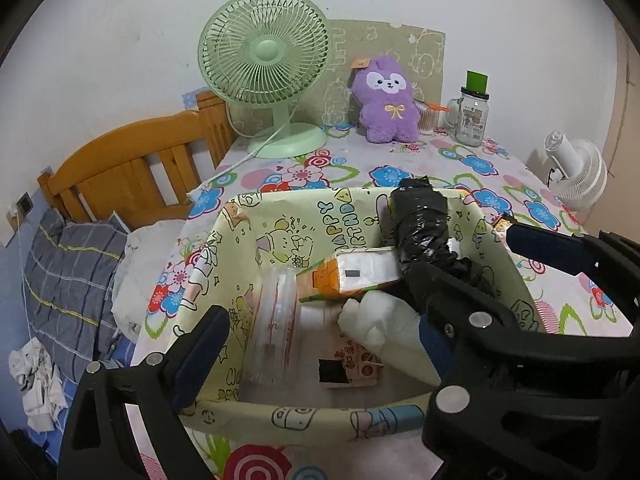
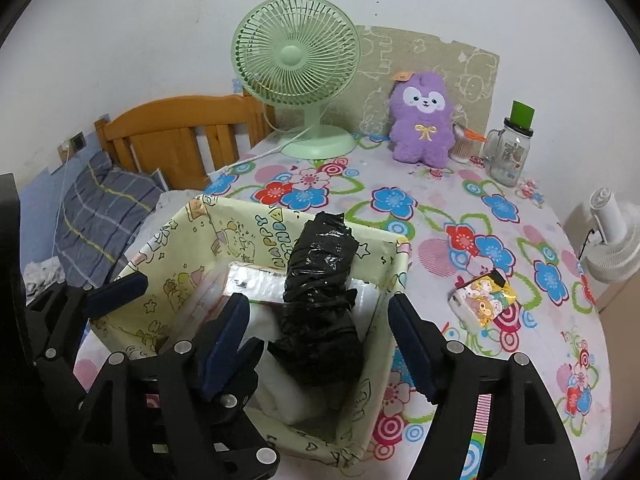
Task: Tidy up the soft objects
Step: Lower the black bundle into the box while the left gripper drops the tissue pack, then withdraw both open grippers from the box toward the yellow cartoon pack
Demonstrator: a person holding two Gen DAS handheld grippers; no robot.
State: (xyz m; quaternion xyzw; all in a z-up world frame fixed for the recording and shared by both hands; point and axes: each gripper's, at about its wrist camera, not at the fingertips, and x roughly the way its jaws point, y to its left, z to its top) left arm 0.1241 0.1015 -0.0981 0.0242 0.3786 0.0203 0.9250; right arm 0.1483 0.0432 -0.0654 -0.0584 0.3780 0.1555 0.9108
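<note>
Hovering both grippers, left (image 1: pixel 320 304) and right (image 2: pixel 316 320), fingers apart over the box (image 2: pixel 384 276), I'd probably fetch the tissue pack (image 2: pixel 482 298) next.

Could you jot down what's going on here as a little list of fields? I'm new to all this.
Setting: table with floral cloth, beside a bed
Container: yellow cartoon-print box
Inside box: black plastic-wrapped bundle, orange tissue pack, white soft item
Still out: cartoon tissue pack right of the box; purple plush at the back
Left tool: open, over box
Right tool: open, over box, holding nothing
</note>
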